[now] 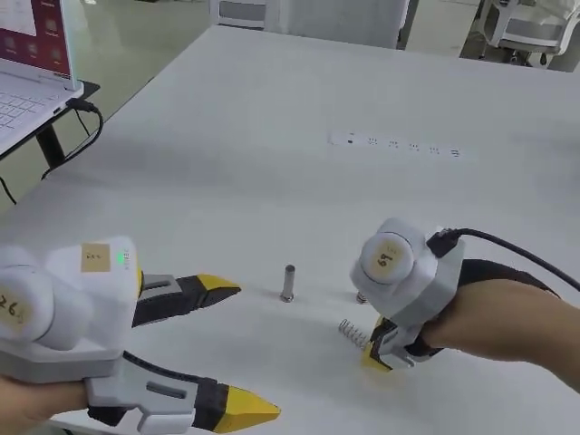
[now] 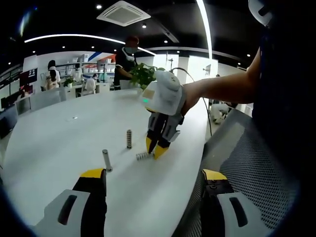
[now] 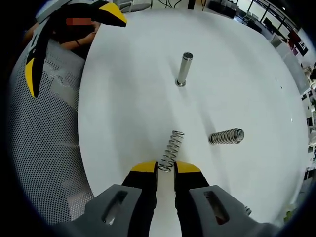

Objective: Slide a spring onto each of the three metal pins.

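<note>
Right gripper [image 1: 373, 353]: in a hand at the near right of the white workbench [image 1: 272, 136], tips angled down to the tabletop. The jaws are drawn narrow and pinch one end of the loose spring [image 1: 353, 332]. It also shows in the left gripper view [image 2: 154, 149], and its own view looks along the two yellow tips [image 3: 166, 168].
Left gripper [image 1: 240, 349]: low at the near left, jaws spread wide with nothing between them. Its own view shows the same wide gap [image 2: 153, 174].
Loose spring: lies on the tabletop and slants away from the right gripper's tips [image 3: 172, 148]. From the left it shows just beside those tips [image 2: 143, 156].
Bare pin [image 1: 288, 283]: stands upright on the tabletop between the two grippers, with no spring on it [image 2: 106, 160] [image 3: 183, 69].
Spring-covered pin [image 2: 129, 138]: upright with a coil around its shaft, just beside the right gripper and mostly hidden behind it in the head view [image 1: 361, 296] [image 3: 226, 136].
Surroundings: an open laptop [image 1: 27, 54] at the far left edge, and a row of sockets [image 1: 394, 143] set into the tabletop farther back.
</note>
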Demonstrator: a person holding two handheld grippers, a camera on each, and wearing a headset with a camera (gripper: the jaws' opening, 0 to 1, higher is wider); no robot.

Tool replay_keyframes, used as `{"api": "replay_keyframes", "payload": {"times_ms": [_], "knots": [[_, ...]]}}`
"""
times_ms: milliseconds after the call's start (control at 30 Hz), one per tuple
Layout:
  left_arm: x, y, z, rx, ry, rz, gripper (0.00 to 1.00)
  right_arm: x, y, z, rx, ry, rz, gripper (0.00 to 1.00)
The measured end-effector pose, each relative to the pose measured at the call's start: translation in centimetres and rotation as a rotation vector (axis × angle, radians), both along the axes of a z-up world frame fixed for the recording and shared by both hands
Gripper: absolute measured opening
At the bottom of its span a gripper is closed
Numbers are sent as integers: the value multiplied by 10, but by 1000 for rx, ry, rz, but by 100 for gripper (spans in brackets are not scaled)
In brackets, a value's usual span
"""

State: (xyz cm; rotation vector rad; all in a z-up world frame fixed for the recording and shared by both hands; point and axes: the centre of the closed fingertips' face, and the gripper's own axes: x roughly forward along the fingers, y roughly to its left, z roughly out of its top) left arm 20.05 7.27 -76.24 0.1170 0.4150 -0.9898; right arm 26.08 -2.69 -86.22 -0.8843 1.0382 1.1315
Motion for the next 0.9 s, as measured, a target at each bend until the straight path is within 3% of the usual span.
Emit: {"api": "replay_keyframes", "payload": {"times_ms": [133, 300, 633, 900], "knots": [[0, 0, 1, 1, -1, -3, 73, 0, -2, 0, -11, -8, 9, 9], [0, 0, 1, 4, -3, -7, 73, -6, 0, 4, 19, 22, 14, 9], [0, -6, 1, 11, -2, -29, 70, -14, 1, 18, 51, 31, 24, 8], [1, -8, 4, 16, -11, -50, 66, -30, 13, 45, 132, 65, 50, 8]]}}
